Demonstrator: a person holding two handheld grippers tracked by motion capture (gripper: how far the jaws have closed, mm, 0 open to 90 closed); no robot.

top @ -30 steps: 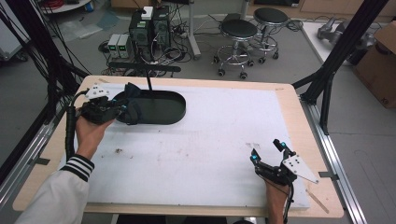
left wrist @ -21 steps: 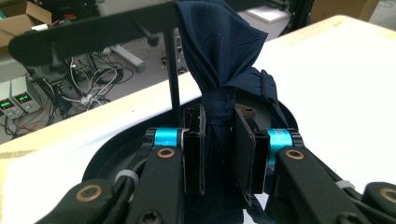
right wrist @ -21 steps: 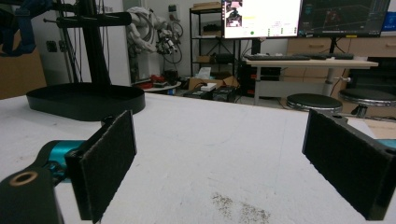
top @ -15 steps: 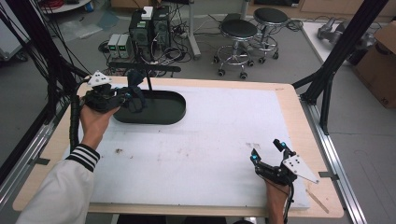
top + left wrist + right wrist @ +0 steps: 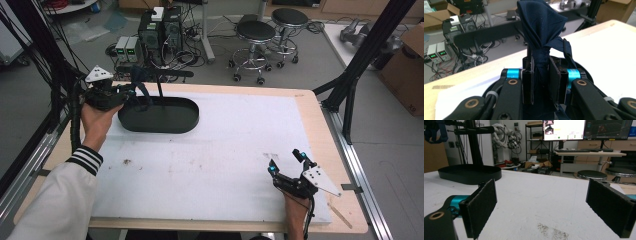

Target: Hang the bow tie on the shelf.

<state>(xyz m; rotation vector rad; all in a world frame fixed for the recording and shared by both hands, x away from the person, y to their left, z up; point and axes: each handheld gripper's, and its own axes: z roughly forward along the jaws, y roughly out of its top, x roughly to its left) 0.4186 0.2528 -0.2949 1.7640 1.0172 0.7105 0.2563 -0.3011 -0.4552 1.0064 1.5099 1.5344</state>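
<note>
Navy cloth (image 5: pixel 541 30), one; two hand-held grippers

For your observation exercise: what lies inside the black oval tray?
A black upright post rises from the black oval tray. The left gripper, holding a dark blue cloth, covers its left end.

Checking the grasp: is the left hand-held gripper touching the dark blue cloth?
Touching. The left gripper view shows the left hand-held gripper clamping the bunched dark blue cloth.
</note>
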